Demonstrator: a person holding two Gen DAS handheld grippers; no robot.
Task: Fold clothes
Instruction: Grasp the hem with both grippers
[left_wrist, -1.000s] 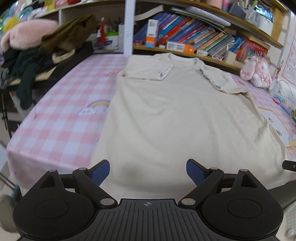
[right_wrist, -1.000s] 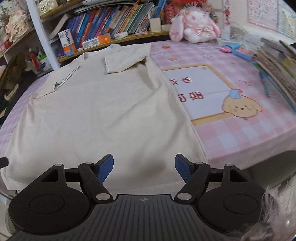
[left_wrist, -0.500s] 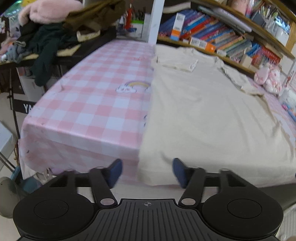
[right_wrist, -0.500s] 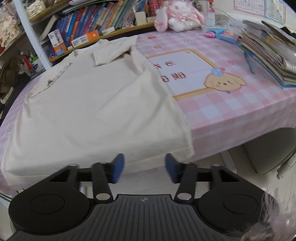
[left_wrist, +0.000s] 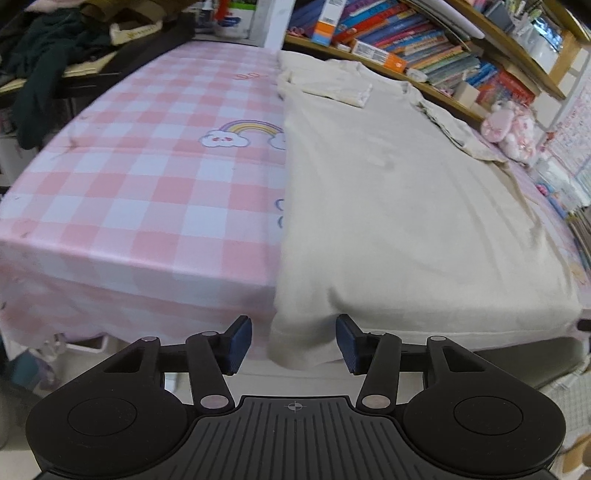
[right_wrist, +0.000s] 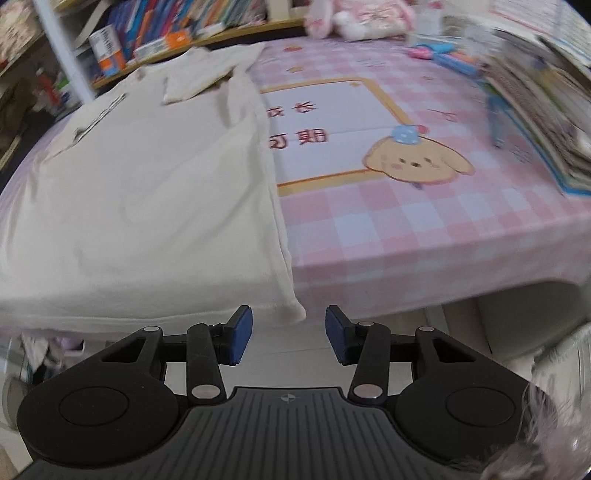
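Observation:
A cream T-shirt (left_wrist: 399, 206) lies flat on the pink checked tablecloth (left_wrist: 147, 177), sleeves folded inward, its hem draped over the near table edge. My left gripper (left_wrist: 293, 345) is open at the hem's left corner. That corner hangs between the blue pads (left_wrist: 238, 341) without touching them. In the right wrist view the same shirt (right_wrist: 147, 206) fills the left side. My right gripper (right_wrist: 289, 338) is open just below the hem's right corner (right_wrist: 291, 312), with nothing pressed between its pads.
A shelf of books (left_wrist: 424, 48) runs along the far side, with a pink plush toy (left_wrist: 513, 129) at its right end. Dark clothes (left_wrist: 55, 48) are piled at the far left. A stack of books (right_wrist: 546, 110) and pens (right_wrist: 443, 55) lie on the table's right side.
Both grippers have drawn back and down to the near table edge, the left toward the hem's left corner, the right toward its right corner. Both pairs of jaws have narrowed.

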